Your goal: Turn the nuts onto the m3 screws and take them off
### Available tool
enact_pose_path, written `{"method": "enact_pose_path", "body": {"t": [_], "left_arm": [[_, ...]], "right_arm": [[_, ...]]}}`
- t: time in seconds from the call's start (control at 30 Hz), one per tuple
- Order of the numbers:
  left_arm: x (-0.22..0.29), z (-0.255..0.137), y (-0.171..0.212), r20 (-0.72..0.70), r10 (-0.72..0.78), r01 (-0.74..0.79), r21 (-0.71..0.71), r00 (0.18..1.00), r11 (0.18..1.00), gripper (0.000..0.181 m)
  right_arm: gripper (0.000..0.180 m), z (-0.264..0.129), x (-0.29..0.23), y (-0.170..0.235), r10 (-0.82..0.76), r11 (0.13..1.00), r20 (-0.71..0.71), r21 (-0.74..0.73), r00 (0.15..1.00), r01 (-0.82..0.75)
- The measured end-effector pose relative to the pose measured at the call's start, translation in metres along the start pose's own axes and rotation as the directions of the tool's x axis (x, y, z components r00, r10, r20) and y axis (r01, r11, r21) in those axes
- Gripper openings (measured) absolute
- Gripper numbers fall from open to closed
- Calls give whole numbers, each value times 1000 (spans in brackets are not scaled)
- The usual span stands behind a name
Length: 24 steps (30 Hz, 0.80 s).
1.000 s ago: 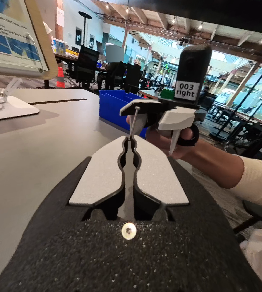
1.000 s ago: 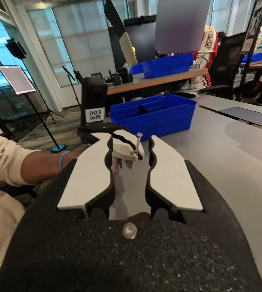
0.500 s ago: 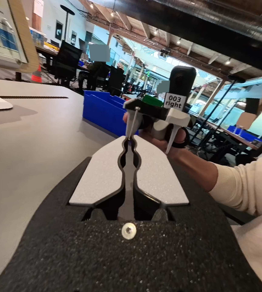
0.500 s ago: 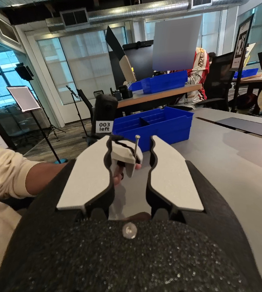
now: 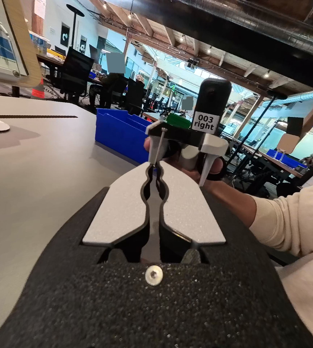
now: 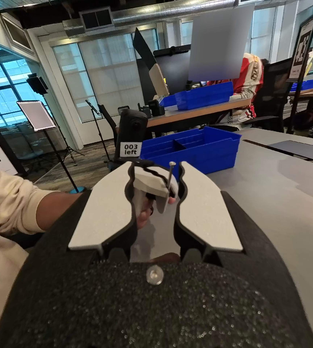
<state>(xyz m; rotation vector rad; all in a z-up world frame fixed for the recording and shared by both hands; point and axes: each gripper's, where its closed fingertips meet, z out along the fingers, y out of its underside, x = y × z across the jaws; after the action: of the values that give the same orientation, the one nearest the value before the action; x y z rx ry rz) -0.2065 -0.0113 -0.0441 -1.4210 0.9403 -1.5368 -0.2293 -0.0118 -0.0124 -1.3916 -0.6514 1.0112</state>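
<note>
My left gripper (image 5: 155, 166) is shut on the lower end of a long thin m3 screw (image 5: 159, 147), which stands upright with its head on top. My right gripper (image 6: 154, 166) is open, its fingers on either side of the screw (image 6: 170, 175), which is close to the right-hand finger (image 6: 199, 197). In the left wrist view the right gripper (image 5: 176, 174) faces me, one finger directly behind the screw. In the right wrist view the left gripper (image 6: 168, 190) faces me. I see no nut in either view.
A blue divided bin (image 6: 189, 150) stands on the grey table (image 6: 274, 197) behind the grippers; it also shows in the left wrist view (image 5: 121, 135). A framed sign on a white base (image 5: 1, 47) stands at far left. Sleeved arms hold both grippers.
Both grippers have shifted and tilted slightly. The screw stays clamped in the left gripper and the right gripper stays open around it.
</note>
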Motion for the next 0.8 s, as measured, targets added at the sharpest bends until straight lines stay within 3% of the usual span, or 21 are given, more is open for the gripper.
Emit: {"method": "enact_pose_path", "body": {"t": [0.8], "left_arm": [[-7, -7, -4, 13, 2, -2, -1, 1000, 1000, 3]], "right_arm": [[44, -10, 5, 0, 4, 1000, -48, -4, 999, -4]]}}
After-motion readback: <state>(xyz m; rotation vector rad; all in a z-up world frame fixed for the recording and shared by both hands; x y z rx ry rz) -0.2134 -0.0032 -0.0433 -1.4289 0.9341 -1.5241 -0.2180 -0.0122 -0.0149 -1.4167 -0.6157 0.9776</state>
